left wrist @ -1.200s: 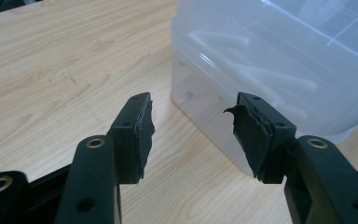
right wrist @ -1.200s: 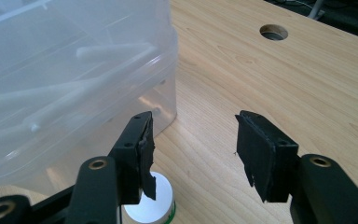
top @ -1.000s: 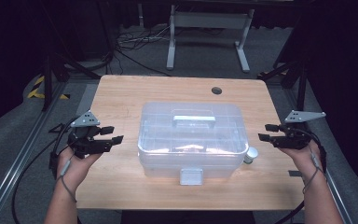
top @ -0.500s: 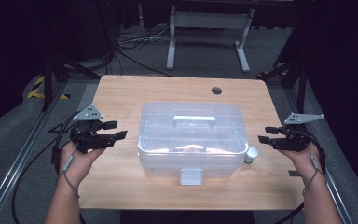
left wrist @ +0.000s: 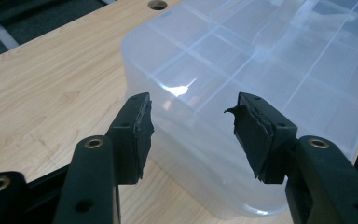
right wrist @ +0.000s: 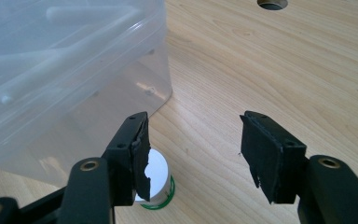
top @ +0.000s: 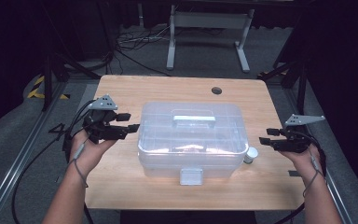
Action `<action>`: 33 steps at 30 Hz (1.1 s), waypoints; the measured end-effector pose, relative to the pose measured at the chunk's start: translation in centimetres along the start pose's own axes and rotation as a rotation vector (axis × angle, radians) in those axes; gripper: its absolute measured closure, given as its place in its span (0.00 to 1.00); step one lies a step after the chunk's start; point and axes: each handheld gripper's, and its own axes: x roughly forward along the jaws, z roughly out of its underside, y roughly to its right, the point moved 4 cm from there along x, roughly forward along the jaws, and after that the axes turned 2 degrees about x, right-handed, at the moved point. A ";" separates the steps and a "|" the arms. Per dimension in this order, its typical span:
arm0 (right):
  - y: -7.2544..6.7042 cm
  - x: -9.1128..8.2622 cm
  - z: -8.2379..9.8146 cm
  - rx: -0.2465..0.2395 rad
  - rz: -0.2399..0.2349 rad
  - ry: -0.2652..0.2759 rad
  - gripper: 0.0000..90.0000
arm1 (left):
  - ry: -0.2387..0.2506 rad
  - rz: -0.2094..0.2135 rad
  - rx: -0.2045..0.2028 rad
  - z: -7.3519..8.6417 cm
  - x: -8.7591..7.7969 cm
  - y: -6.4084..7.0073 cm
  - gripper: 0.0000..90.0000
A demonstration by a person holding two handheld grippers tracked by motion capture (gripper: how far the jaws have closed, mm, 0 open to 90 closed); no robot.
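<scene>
The wooden table [top: 121,93] stands on a grey floor [top: 9,140], with bare margins around the clear lidded box [top: 191,135] at its centre. Contents are indistinct. A small white jar [top: 251,154] touches the box's right end. The left gripper [top: 128,122] and right gripper [top: 265,136] flank the box, both with jaws apart and empty, the right's having just been opening.
</scene>
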 end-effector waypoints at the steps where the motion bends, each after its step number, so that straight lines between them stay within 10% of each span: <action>1: 0.0 0.0 0.0 0.003 0.000 -0.004 0.47 | -0.006 0.017 0.011 -0.3 0.1 0.1 0.52; 33: 0.0 0.2 0.1 0.008 -0.028 -0.006 0.47 | -0.022 0.189 0.113 -6.5 5.0 4.1 0.45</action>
